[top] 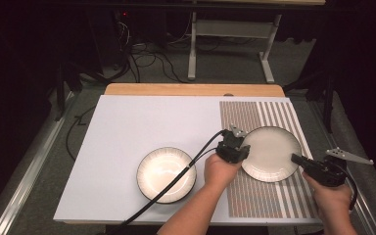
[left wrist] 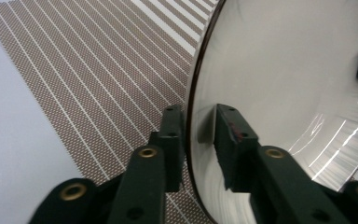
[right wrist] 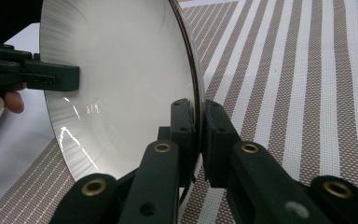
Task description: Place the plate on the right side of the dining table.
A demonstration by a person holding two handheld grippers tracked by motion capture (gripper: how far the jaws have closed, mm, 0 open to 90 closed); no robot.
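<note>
White board covers the table (top: 127, 127), and a striped brown mat (top: 274, 196) lies on its right part. On this mat is a plate (top: 271, 152), pale inside with a thin dark rim, and both grippers hold it at opposite edges. The left gripper (top: 235, 147) is clenched on the plate's left rim, one jaw inside and one outside. The right gripper (top: 306, 164) pinches the right rim in the same way. In the gripper views the plate looks tilted, so I judge it is partly lifted, but I cannot tell if it is fully off the mat. The grasp seems done; carrying and putting down are left. A second dish, a bowl (top: 166, 174) with ribbed inside, stands apart on the white board, untouched.
</note>
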